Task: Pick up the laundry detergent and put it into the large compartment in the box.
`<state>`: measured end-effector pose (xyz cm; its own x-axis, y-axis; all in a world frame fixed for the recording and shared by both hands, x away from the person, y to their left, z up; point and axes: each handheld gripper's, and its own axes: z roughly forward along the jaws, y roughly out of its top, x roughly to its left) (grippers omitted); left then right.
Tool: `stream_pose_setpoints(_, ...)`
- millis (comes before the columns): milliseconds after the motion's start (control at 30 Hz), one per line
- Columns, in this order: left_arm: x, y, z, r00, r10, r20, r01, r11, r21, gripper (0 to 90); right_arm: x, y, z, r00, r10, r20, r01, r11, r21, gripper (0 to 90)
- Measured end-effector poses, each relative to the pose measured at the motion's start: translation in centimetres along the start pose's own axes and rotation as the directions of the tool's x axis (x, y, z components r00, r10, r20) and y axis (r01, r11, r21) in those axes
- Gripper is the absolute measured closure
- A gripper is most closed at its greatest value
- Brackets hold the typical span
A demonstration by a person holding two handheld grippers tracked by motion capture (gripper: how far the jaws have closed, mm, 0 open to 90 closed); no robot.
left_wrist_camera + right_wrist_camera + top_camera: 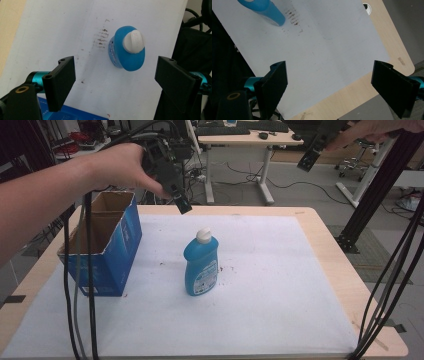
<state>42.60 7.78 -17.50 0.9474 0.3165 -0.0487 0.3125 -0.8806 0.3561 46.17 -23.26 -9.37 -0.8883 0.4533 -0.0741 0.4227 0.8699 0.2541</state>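
Observation:
A blue bottle [201,265] with a white cap [203,235] stands upright near the middle of the white sheet [280,285]. My left gripper [182,202] hangs in the air behind and above it, held by a hand. In the left gripper view it looks down on the blue bottle [130,51], and the left gripper [116,68] is open with its jaws wide apart and nothing between them. My right gripper [306,160] is raised high at the far right. In its own view the right gripper [329,75] is open and empty, and the blue bottle [265,10] lies at the top left.
An open blue cardboard box [102,245] stands on the left of the wooden table [330,235]. Brown specks [101,37] mark the sheet beside the bottle. Black cables [80,310] hang down at front left and more cables [385,290] at right. A desk [240,140] stands beyond.

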Motion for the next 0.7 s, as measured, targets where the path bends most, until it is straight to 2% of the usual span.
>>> stream_pose_setpoints(333, -1.1, 0.5, 2.0, 0.9998, 0.01, 0.018, -0.011, 0.9998, 0.014, 17.0, 0.1, 0.0, 0.2, 1.0, -0.002, -0.003, 0.002, 1.0, 0.0, 13.0)
stream_pose_setpoints(467, -1.8, 0.7, 3.4, 0.9994, 0.017, 0.03, -0.018, 0.9995, 0.026, 17.0, 0.2, 0.1, 0.5, 1.0, -0.006, -0.005, 0.006, 1.0, 0.007, 13.0)
stream_pose_setpoints(700, -2.4, 0.9, 5.1, 0.9996, 0.012, 0.025, -0.013, 0.9988, 0.047, 17.0, 0.3, 0.2, 0.6, 0.9999, -0.01, -0.006, 0.01, 1.0, -0.001, 13.0)
